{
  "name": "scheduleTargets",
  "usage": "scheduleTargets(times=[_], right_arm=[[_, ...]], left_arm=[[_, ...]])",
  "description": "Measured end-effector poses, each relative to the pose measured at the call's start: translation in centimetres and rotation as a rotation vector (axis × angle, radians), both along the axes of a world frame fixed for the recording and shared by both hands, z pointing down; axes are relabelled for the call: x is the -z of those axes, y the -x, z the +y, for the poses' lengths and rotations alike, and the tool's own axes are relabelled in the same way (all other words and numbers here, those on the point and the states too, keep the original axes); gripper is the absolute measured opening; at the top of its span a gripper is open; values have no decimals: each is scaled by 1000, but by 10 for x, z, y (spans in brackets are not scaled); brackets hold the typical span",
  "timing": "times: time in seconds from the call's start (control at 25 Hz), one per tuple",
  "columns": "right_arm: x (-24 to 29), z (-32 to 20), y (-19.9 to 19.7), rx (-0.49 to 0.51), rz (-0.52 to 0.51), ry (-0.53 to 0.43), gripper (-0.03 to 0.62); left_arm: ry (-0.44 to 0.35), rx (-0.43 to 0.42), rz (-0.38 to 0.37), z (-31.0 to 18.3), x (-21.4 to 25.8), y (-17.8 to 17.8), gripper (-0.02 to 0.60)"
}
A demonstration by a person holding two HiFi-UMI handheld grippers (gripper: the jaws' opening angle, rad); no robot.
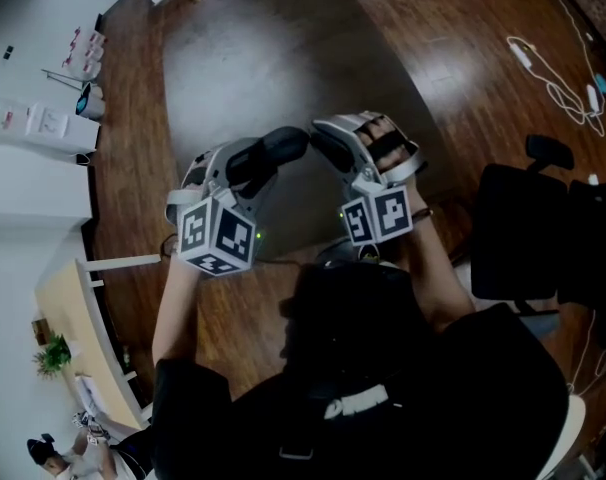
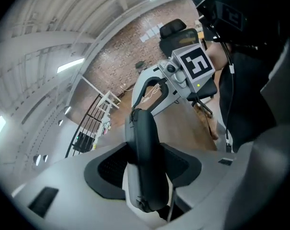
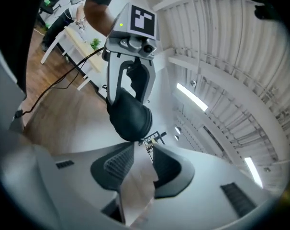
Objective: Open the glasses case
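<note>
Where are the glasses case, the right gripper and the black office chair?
glasses case [image 2: 147,162], left gripper view, middle of its dark shell.
right gripper [image 3: 142,169], right gripper view, gap between its jaws.
office chair [image 1: 523,233], head view, its black surface.

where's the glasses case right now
Mid-frame in the head view, over the table: the glasses case is clamped in the left gripper, its free end just ahead of the open right gripper.

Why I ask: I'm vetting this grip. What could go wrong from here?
1. Only the left gripper clamps the glasses case, which is held in mid-air; a slip would likely drop it.
2. The right gripper is open at the case's end, and no zipper pull shows there, so it may pinch the shell instead.
</note>
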State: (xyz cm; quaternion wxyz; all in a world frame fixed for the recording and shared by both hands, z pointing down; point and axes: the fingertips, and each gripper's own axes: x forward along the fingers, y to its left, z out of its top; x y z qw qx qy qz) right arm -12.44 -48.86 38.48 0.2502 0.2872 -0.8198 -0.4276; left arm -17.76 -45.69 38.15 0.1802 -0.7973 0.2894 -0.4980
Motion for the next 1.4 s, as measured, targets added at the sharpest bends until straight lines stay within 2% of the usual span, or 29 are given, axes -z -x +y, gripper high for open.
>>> scheduleTargets(times=[0.16,0.24,0.28,0.4,0.6,0.68,0.72,0.8,0.88,1.08,1.36,1.4], right_arm=[[-15,13,4,52,96,10,146],[-21,20,5,78,120,34,126],[-23,22,4,80,117,52,80],[-19,22,-1,50,37,140,34],[-9,13,-16,-23,-68,209,31],[-10,11,-21,-44,-103,230,31],[-10,11,-24,-51,-112,231,31],[-7,12,-26,-58,-110,210,29],[0,15,-26,-58,-116,176,29],[31,28,-25,-24,-172,51,17],[28,31,-23,-12,-160,32,17],[29,32,-23,-9,-162,31,17]], left_arm=[[-5,-63,-158,11,-5,-3,213],[7,-69,-175,13,-6,-5,213],[15,-61,-157,14,-7,-5,213],[48,-16,-27,20,-6,-9,212],[114,89,329,21,-5,-22,209],[139,114,439,21,-7,-27,206],[148,119,468,21,-7,-29,206],[135,112,472,21,-9,-30,206],[98,95,442,20,-11,-30,206],[58,53,407,15,-20,-35,209],[31,49,453,14,-26,-35,202],[39,41,450,16,-29,-34,258]])
